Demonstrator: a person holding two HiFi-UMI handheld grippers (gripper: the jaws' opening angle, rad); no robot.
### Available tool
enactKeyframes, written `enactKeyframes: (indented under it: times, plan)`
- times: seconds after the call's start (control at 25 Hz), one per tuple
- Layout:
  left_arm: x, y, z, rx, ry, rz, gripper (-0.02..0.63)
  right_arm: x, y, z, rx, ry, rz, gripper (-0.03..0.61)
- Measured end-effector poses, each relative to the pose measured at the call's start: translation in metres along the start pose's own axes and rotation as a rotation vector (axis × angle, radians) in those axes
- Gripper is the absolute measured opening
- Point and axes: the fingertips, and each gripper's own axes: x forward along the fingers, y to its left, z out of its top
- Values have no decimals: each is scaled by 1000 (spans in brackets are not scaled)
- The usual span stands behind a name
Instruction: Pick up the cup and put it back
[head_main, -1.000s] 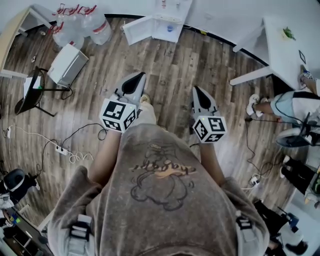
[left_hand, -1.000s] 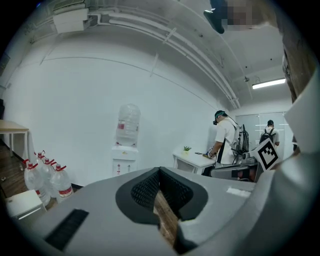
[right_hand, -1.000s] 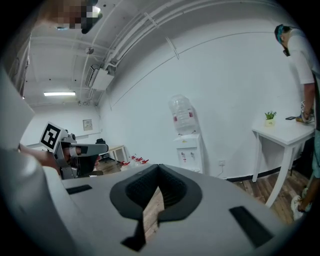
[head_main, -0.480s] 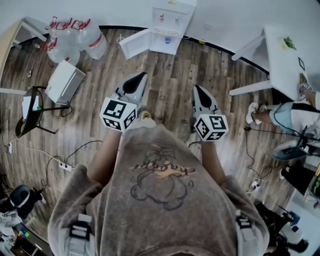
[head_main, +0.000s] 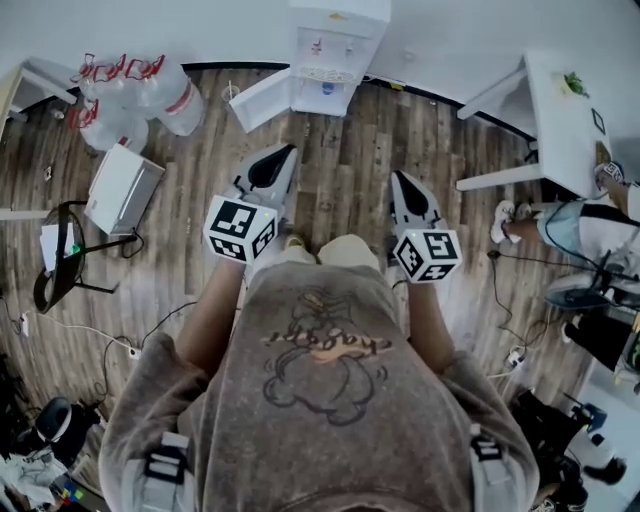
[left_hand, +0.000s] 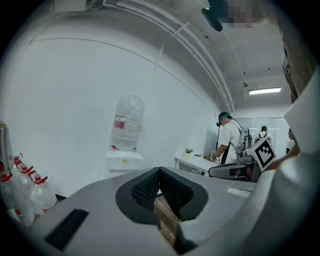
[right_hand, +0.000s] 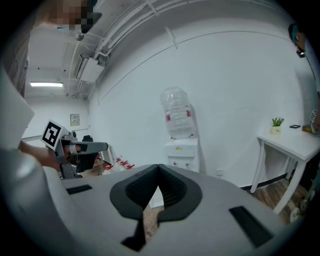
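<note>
Grey-shelled and carried side by side at chest height, the left gripper (head_main: 281, 153) and the right gripper (head_main: 401, 180) both aim toward 12 o'clock across the wooden floor (head_main: 350, 200), close to level. That reads as an approach posture and not a working one. Nothing lies within reach of either gripper. Both are lined up on the white water dispenser (head_main: 332, 40), which stands against the wall at 12 o'clock. Its lower cabinet door (head_main: 258, 98) is swung open toward 10 o'clock. My judgement is that the dispenser is where the cup belongs, since it is the one thing the person squarely faces.

No view shows the cup for certain. A small blue item (head_main: 327, 87) sits in the dispenser's recess and could be it, but it is too small to tell.

In the left gripper view the dark ribbed pads (left_hand: 143, 190) are pressed together at their tips. Only a sliver of floor shows through the slit beneath them, and nothing is pinched. The right gripper view shows the same: its pads (right_hand: 171, 190) meet at the tip and grip nothing. Closed, empty jaws suit a carry across open floor, and they would have to spread before any pick.

Spare water bottles (head_main: 130, 95) are clustered at 10 o'clock. A white surface (head_main: 570, 110) stands at 2 o'clock with another person (head_main: 590, 215) beside it near 3 o'clock. All of these are well apart from the line to the dispenser.
</note>
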Motion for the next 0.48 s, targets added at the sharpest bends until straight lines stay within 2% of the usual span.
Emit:
enactKeyframes:
  times: [0.16,0.48]
  plan:
    - [16,14,0,-7,1,-1,3,13,-6,4,-6,-7,-16,2]
    - [71,19,4,16,1,-9,3,45,-46,2,20,-2,-27,2]
